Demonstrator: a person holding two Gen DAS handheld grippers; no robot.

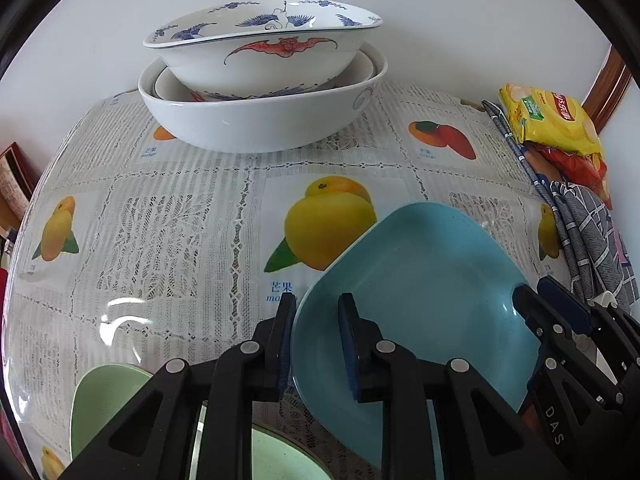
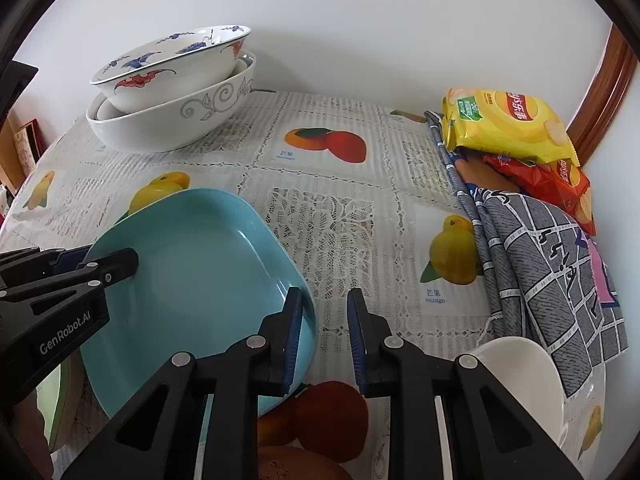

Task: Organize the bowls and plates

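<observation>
The left tongs (image 1: pixel 316 308) pinch the left rim of the blue plate (image 1: pixel 420 280), and the right tongs (image 2: pixel 324 304) pinch its right rim, both nearly closed. The smooth, rounded-square plate sits tilted over the lacy fruit-print tabletop (image 2: pixel 340 220).

Bright, even daylight, sharp fisheye views

Soft light fills both views; shadows under the stacked bowls (image 1: pixel 262 80) are faint. White glare streaks sit on the glossy tablecloth (image 1: pixel 120 312) at near left in the left wrist view. Both pictures bow strongly toward a dark round border, and the near gripper bodies look slightly soft.
</observation>
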